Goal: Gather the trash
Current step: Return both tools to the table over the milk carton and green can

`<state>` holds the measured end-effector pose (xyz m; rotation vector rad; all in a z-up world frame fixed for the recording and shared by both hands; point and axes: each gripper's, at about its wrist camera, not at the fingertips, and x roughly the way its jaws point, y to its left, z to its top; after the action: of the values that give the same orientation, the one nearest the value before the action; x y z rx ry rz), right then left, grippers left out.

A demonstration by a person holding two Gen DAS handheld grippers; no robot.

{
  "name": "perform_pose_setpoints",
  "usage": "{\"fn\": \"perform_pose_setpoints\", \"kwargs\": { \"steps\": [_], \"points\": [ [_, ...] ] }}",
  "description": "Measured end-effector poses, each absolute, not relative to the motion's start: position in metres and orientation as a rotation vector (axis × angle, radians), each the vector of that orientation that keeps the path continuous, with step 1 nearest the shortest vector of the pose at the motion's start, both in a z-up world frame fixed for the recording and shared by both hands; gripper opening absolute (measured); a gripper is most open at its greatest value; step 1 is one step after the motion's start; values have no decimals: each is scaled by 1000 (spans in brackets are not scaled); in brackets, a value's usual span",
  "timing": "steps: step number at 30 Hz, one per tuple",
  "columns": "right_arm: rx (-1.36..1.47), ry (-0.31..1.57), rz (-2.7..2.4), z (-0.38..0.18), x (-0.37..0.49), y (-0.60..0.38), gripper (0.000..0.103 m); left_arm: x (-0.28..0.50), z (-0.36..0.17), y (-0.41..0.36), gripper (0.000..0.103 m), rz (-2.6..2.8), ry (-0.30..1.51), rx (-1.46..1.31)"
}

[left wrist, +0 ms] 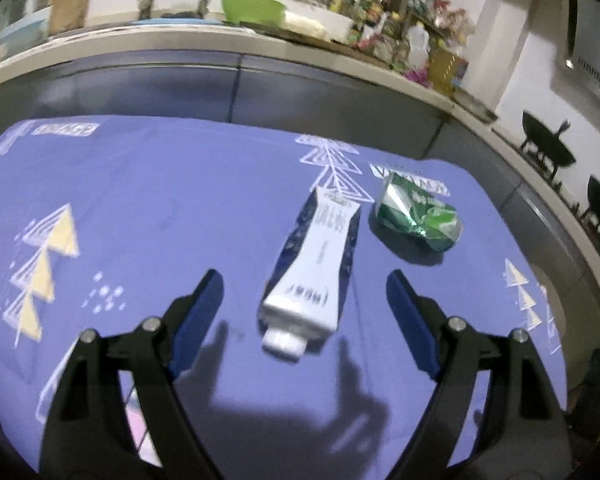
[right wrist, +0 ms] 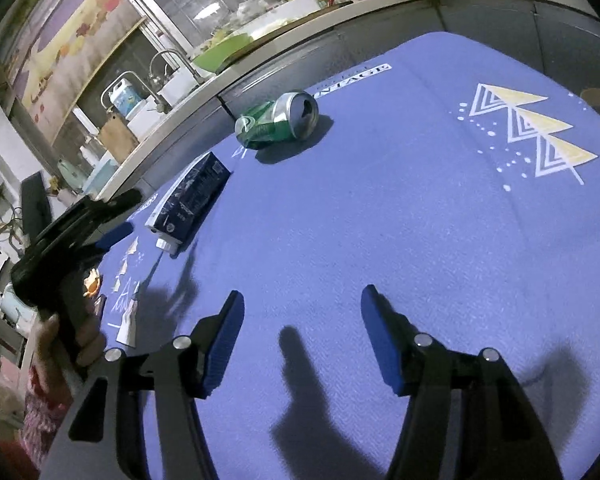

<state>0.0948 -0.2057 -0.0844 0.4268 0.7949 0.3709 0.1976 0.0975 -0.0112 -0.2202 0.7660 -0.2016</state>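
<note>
While the left gripper point(left wrist: 305, 280) hangs wide and empty over the flattened carton point(left wrist: 316, 260), the right gripper point(right wrist: 302, 300) gapes over bare tablecloth point(right wrist: 380, 200); a crushed green can point(right wrist: 278, 120) lies near the table's far edge.

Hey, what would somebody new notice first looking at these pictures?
Probably the crushed green can lying on its side on the purple tablecloth, near the far edge. Beside it lies a flattened blue-and-white carton, cap toward the camera, just ahead of the open left gripper.
</note>
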Motion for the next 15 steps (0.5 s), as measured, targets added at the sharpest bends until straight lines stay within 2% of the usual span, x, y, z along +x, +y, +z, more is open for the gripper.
{"fn": "perform_pose_setpoints", "kwargs": {
  "steps": [6, 8, 10, 15],
  "points": [
    [411, 805, 366, -68, 128, -207, 57, 225, -35, 72, 79, -211, 829, -121],
    [455, 793, 388, -60, 150, -212, 57, 224, -40, 73, 56, -211, 824, -121],
    [532, 794, 421, -54, 181, -217, 57, 220, -43, 77, 51, -219, 825, -124],
    [608, 800, 463, -36, 263, -221, 57, 200, -48, 91, 51, -250, 830, -186]
  ]
}}
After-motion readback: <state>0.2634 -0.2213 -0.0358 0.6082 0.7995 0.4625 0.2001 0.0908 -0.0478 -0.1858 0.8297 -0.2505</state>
